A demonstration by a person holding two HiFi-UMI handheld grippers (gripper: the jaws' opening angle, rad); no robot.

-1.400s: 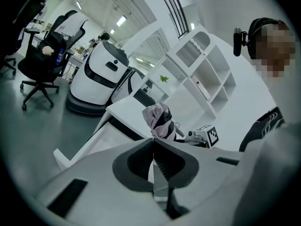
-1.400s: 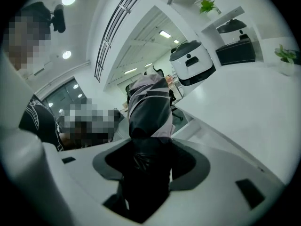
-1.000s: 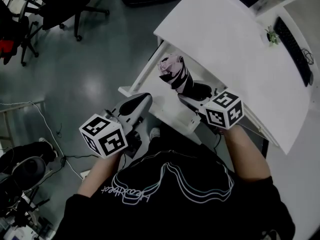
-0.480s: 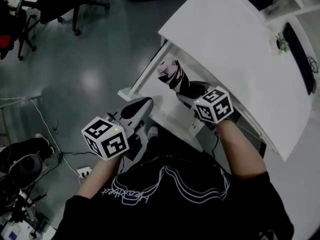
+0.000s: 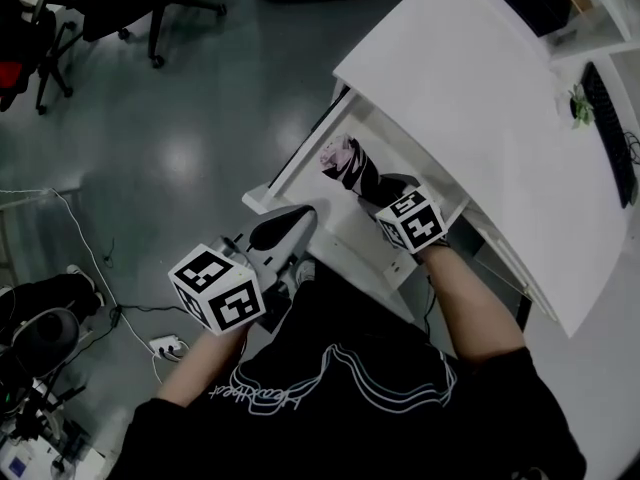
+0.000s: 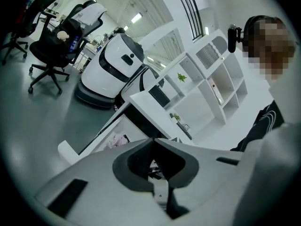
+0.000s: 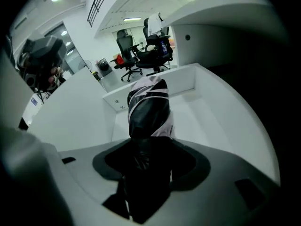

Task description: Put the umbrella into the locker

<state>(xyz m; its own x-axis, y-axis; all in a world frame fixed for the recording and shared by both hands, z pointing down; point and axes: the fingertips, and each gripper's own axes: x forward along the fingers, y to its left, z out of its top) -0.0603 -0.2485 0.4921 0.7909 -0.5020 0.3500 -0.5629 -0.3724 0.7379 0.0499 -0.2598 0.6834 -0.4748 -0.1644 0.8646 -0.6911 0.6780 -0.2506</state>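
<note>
Above a grey floor (image 5: 170, 158) with office chairs (image 5: 120, 8), the right hand-held gripper (image 7: 146, 159), clamped on the folded umbrella (image 5: 350, 163), has sunk lower into the open white locker (image 7: 202, 107), while the left hand-held gripper (image 6: 153, 145) hangs closed and empty.

Place: looking like an open-plan office or lab.
Seating: black swivel chairs (image 5: 130, 3) standing on a grey polished floor (image 5: 180, 158).
Desk items: keyboard (image 5: 610, 133) and small plant (image 5: 578, 105) sitting side by side.
Storage: white open shelves (image 6: 211, 79) standing by the wall.
Lighting: strip lights (image 6: 136, 18) glowing overhead.
Wiring: cables (image 5: 95, 263) trailing across the floor near a power strip (image 5: 165, 346).
</note>
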